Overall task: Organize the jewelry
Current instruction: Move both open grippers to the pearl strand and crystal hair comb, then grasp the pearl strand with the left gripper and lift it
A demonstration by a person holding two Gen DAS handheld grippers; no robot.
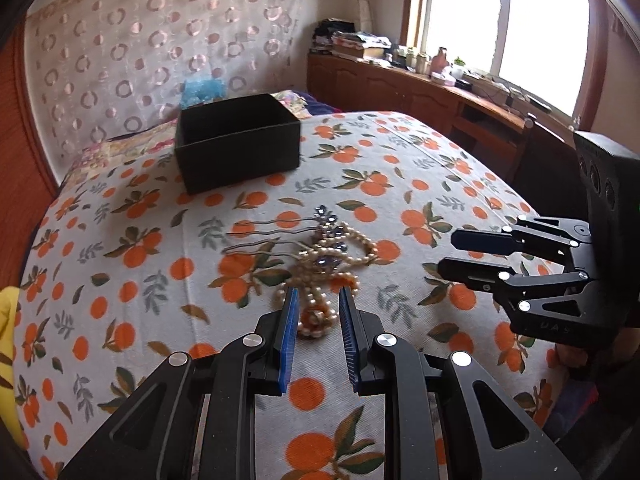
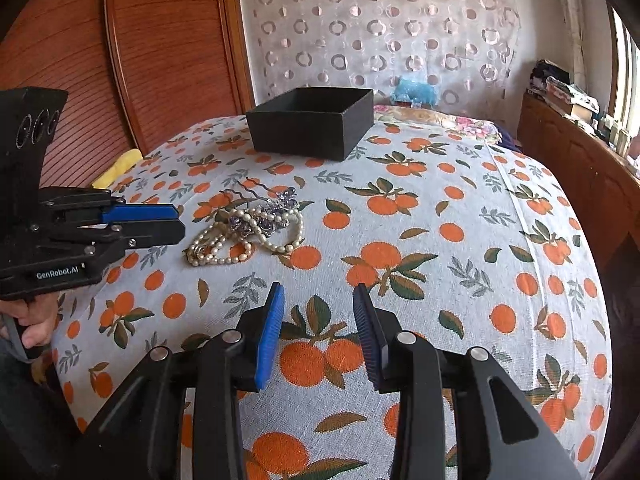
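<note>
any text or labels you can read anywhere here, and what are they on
"GenRobot.AI": white print on the body of the black left gripper, seen in the right wrist view.
Faint embossed letters on the black right gripper body in the left wrist view: too blurred to read.
Black open cardboard box: no text visible.

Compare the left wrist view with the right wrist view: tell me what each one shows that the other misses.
Only the left wrist view shows the bright window and the right gripper from the side.

Only the right wrist view shows the left gripper from the side, labelled GenRobot.AI, and the hand holding it.

Both show the open black box, the pearl necklace tangled with the jeweled hairpin, and the orange-print bedspread.
</note>
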